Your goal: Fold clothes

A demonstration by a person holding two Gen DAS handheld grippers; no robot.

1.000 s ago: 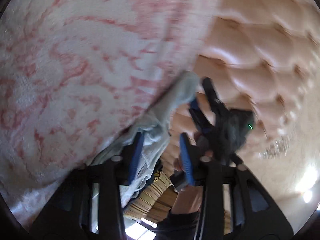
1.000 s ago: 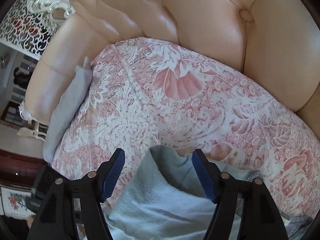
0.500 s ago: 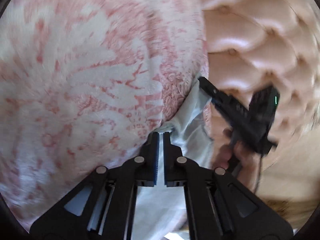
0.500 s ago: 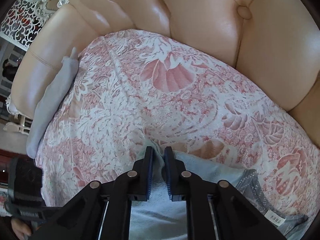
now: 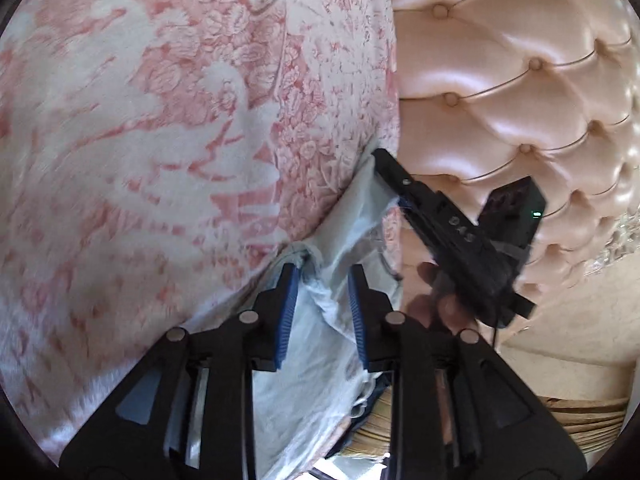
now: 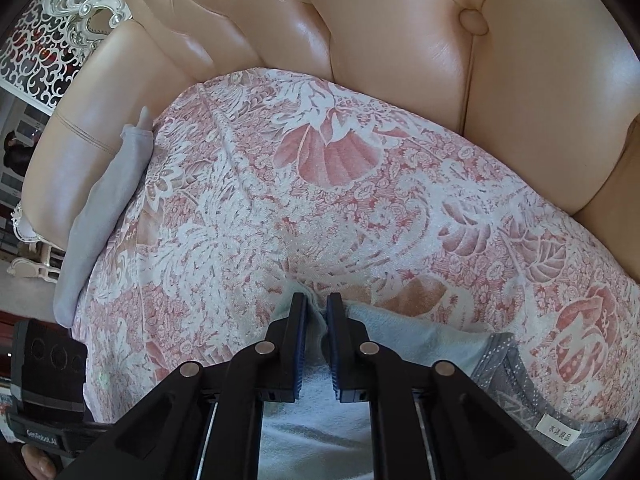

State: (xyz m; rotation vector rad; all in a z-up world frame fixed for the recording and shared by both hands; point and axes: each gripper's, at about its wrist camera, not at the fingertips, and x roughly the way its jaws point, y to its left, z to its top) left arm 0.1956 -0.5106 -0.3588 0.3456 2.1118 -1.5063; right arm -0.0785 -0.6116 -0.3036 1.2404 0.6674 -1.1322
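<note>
Left jaws opening, right jaws clamp garment (image 6: 316, 432); lower part cut off.

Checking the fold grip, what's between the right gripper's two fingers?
A pinched fold of the light blue garment sits in the right gripper, seen in the right wrist view.

The left gripper's body (image 6: 48, 420) reads "GenRobot.AI"; the white garment label (image 6: 554, 431) carries Chinese characters too small to read surely.
</note>
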